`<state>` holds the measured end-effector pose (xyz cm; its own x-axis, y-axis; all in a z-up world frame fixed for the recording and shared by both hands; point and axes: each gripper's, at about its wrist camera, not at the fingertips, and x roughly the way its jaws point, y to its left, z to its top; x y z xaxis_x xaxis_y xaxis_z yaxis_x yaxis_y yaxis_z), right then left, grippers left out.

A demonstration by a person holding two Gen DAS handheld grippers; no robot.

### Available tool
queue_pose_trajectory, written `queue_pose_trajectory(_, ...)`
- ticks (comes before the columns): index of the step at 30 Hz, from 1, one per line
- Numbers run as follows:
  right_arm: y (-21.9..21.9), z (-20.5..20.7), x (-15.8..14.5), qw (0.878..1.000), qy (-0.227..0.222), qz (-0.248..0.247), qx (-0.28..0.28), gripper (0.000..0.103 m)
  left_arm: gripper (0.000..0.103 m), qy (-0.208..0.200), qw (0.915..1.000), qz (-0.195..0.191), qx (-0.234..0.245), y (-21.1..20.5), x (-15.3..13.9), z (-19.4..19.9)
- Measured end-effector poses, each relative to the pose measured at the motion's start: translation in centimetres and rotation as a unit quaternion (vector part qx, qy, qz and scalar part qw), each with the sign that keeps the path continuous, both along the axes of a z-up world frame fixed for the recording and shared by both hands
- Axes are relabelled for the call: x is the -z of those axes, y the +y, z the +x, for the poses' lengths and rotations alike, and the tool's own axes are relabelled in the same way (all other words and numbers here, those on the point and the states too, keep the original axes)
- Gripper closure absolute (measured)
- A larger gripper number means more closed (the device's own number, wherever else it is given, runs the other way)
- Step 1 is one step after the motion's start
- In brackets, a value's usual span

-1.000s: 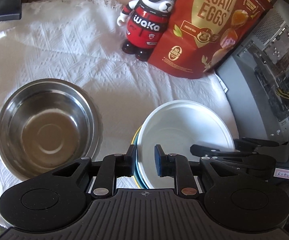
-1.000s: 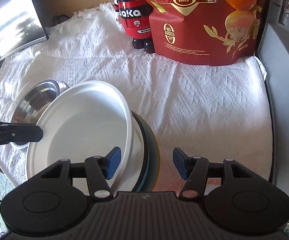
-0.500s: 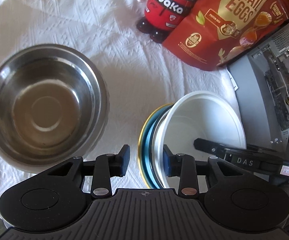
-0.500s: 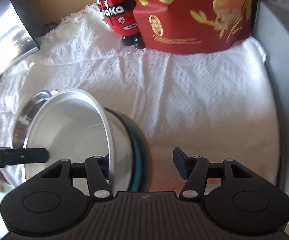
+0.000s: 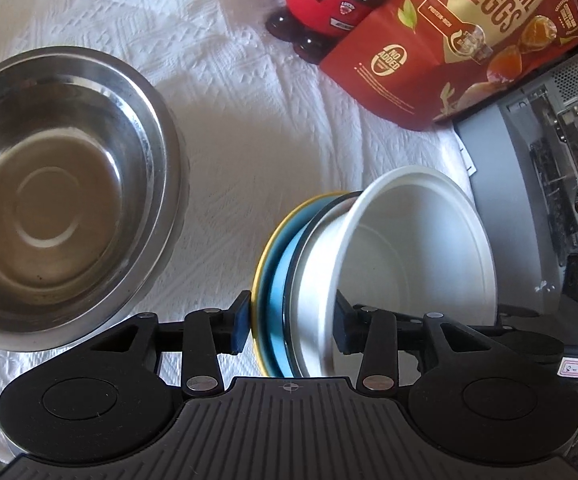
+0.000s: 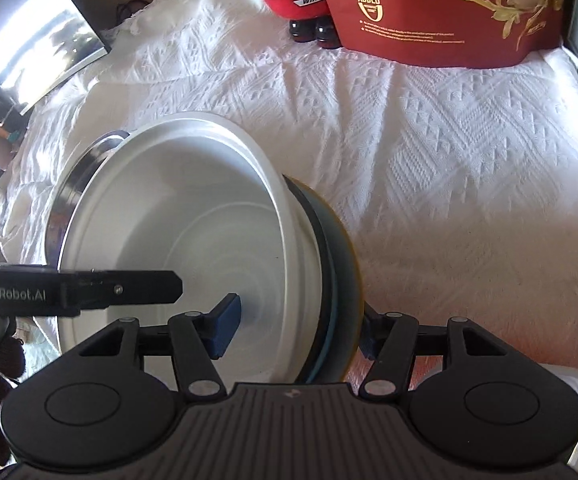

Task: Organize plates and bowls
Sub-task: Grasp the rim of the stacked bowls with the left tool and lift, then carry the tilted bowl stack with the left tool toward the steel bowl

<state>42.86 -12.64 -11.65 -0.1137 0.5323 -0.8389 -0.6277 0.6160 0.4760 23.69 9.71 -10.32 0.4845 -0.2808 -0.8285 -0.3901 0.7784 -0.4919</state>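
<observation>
Both tongs straddle the same tilted stack: the white bowl (image 5: pixel 417 248) nested on blue and yellow plates (image 5: pixel 279 272). The left tongs (image 5: pixel 289 326) and right tongs (image 6: pixel 297 328) each have one pad inside the bowl and one behind the plates; whether they truly pinch is hard to tell. The steel bowl (image 5: pixel 61 196) lies to the stack's left, toward the table's left edge, nearer the left tongs.

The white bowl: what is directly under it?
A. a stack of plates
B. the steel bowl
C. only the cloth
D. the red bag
A: the white bowl sits on stacked plates, blue and yellow rims showing, with the steel bowl apart.
</observation>
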Motion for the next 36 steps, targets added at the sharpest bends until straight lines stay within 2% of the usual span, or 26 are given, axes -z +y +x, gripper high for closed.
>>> queue_pose_trajectory(2,-0.3,0.3,0.4,1.000,0.022,0.006,0.008,0.044,0.060,-0.003,1.0000,0.000,0.002,0.0,0.0,-0.1)
queue_pose_trajectory(4,-0.6,0.5,0.6,0.999,0.024,0.002,0.026,0.042,0.060,-0.002,1.0000,-0.005,0.001,0.0,0.0,-0.2)
queue_pose_trajectory(5,-0.7,0.5,0.5,0.999,0.020,-0.003,0.033,0.038,0.060,-0.002,1.0000,-0.006,0.001,0.1,-0.1,-0.3)
queue_pose_trajectory(10,-0.6,0.3,-0.3,0.999,-0.024,-0.021,0.033,0.036,0.060,-0.001,0.9999,0.010,0.011,-0.4,-0.5,-0.3)
queue_pose_trajectory(12,-0.5,0.3,-0.4,0.999,-0.029,-0.023,0.027,0.034,0.060,0.001,0.9997,0.017,0.017,-0.6,-0.5,-0.2)
queue_pose_trajectory(16,-0.8,1.2,0.8,0.999,0.031,-0.001,0.033,0.033,0.059,0.001,0.9999,0.005,0.011,-0.3,-0.1,-0.2)
queue_pose_trajectory(20,-1.2,1.0,1.2,0.998,0.056,0.013,0.038,0.033,0.059,0.001,1.0000,0.000,0.010,-0.1,0.0,-0.1)
queue_pose_trajectory(25,-1.8,0.7,1.6,0.991,0.113,0.049,0.042,0.033,0.058,-0.003,0.9999,-0.009,0.007,0.0,0.0,-0.4)
queue_pose_trajectory(30,-1.7,0.2,1.4,0.992,0.107,0.049,0.051,0.032,0.058,-0.006,0.9999,-0.011,0.007,0.3,-0.3,-0.8)
queue_pose_trajectory(36,-1.2,-0.5,1.1,0.993,0.103,0.044,0.047,0.032,0.058,-0.001,1.0000,0.005,0.005,0.7,-0.7,-1.5)
